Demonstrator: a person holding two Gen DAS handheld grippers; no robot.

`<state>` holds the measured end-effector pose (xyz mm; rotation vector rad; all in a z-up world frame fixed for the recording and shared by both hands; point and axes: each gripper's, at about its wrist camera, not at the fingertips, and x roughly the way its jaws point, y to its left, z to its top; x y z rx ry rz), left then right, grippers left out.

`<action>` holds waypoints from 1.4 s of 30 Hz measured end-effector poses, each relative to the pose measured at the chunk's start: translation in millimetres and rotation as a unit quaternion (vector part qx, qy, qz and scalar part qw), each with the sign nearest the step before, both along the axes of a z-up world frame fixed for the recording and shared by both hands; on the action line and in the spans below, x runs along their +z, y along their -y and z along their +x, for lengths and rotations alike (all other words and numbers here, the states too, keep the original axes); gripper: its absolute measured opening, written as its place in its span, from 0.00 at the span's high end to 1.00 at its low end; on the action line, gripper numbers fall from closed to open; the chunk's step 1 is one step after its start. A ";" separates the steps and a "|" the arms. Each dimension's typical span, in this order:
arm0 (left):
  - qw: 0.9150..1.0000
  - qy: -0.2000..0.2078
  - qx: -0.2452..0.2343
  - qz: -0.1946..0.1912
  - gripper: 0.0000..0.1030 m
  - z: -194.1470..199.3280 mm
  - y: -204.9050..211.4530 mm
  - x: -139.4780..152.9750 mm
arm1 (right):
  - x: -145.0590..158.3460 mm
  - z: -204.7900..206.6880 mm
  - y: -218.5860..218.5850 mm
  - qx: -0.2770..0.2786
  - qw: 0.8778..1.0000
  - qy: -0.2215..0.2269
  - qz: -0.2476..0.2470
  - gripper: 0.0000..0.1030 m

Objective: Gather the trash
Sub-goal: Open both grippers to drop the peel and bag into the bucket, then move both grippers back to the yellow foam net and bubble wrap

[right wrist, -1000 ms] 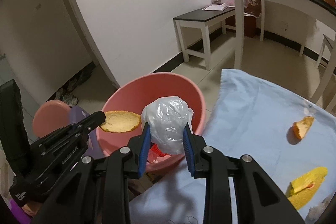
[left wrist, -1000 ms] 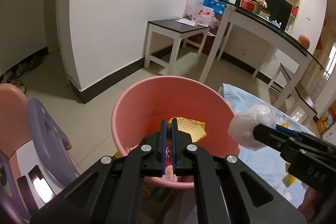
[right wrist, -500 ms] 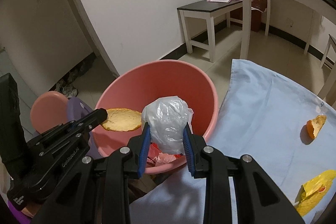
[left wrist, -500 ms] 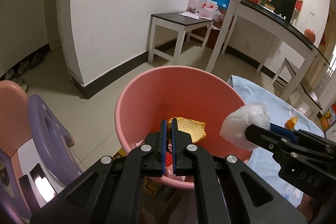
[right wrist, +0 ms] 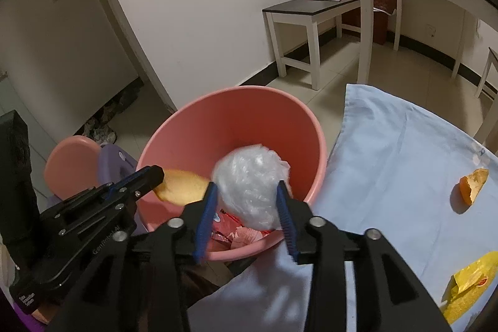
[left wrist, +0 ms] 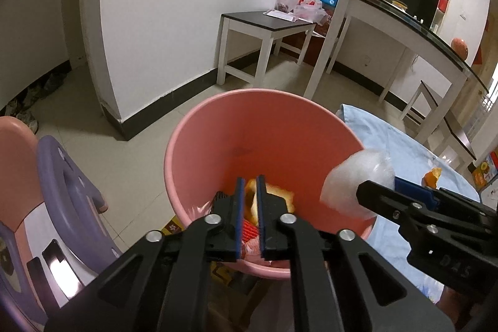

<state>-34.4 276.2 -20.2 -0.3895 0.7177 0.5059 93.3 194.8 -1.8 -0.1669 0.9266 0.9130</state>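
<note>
2 tongs (left wrist: 250, 187) (right wrist: 246, 192) opening over bucket (right wrist: 186, 126): peel (right wrist: 182, 187), bag (right wrist: 249, 185) between; only right view shows yellow wrapper (right wrist: 470, 279).

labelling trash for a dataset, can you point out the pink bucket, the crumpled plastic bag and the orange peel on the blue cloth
pink bucket (right wrist: 249, 101): right wrist view, far rim.
crumpled plastic bag (right wrist: 249, 182): right wrist view, middle of the wad.
orange peel (right wrist: 473, 184): right wrist view, centre of the peel.
</note>
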 end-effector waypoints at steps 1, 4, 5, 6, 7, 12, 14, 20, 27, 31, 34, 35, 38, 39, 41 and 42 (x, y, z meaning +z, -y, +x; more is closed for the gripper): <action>1.000 0.001 0.001 0.001 0.85 -0.5 -0.3 0.5 | 0.5 -0.4 0.5 -0.001 1.000 0.001 0.001 0.59; 1.000 0.009 0.001 0.000 0.78 -2.3 -0.4 2.9 | 1.9 -1.2 2.2 -0.001 1.000 0.002 0.004 0.58; 1.000 0.009 0.001 0.000 0.78 -2.8 -0.3 3.4 | 3.0 -1.9 3.4 -0.002 1.000 0.004 0.005 0.58; 1.000 0.010 0.001 -0.001 0.78 -3.1 0.0 4.4 | 4.0 -2.9 4.3 -0.002 1.000 0.005 0.006 0.58; 1.000 0.011 0.001 -0.001 0.78 -3.4 0.5 5.0 | 5.1 -3.6 5.6 -0.002 1.000 0.006 0.007 0.58; 1.000 0.019 -0.001 -0.004 0.78 -5.3 5.2 10.9 | 10.9 -8.5 16.8 -0.008 1.000 0.017 0.010 0.58; 1.000 0.026 -0.002 -0.013 0.78 -6.2 7.2 13.2 | 12.9 -9.9 22.4 -0.012 1.000 0.017 0.011 0.58; 0.999 0.038 -0.011 -0.026 0.78 -5.4 17.9 20.6 | 21.0 -16.0 52.2 -0.030 0.999 0.030 0.009 0.58; 0.998 0.046 -0.042 -0.010 0.78 -3.7 44.4 32.5 | 29.6 -22.1 96.3 -0.059 0.997 0.044 0.001 0.58; 0.996 0.053 -0.070 -0.003 0.78 -1.7 65.0 37.5 | 32.7 -25.9 135.0 -0.088 0.995 0.049 -0.004 0.58; 0.994 0.053 -0.099 -0.003 0.78 2.5 81.0 39.5 | 35.0 -30.1 173.3 -0.123 0.990 0.061 -0.012 0.58; 0.993 0.053 -0.108 -0.006 0.78 4.1 85.7 39.7 | 35.2 -31.0 183.3 -0.133 0.989 0.065 -0.014 0.58; 0.989 0.052 -0.138 -0.013 0.78 10.0 101.4 39.5 | 36.6 -35.4 227.5 -0.181 0.980 0.077 -0.024 0.56; 0.987 0.052 -0.151 -0.016 0.78 12.7 108.4 39.1 | 36.6 -36.2 238.0 -0.192 0.978 0.080 -0.026 0.55; 0.983 0.053 -0.173 -0.018 0.77 16.2 120.6 38.5 | 36.2 -36.5 263.1 -0.219 0.972 0.082 -0.030 0.53; 0.980 0.054 -0.188 -0.019 0.77 19.1 128.7 38.5 | 35.7 -37.0 276.0 -0.235 0.968 0.081 -0.032 0.53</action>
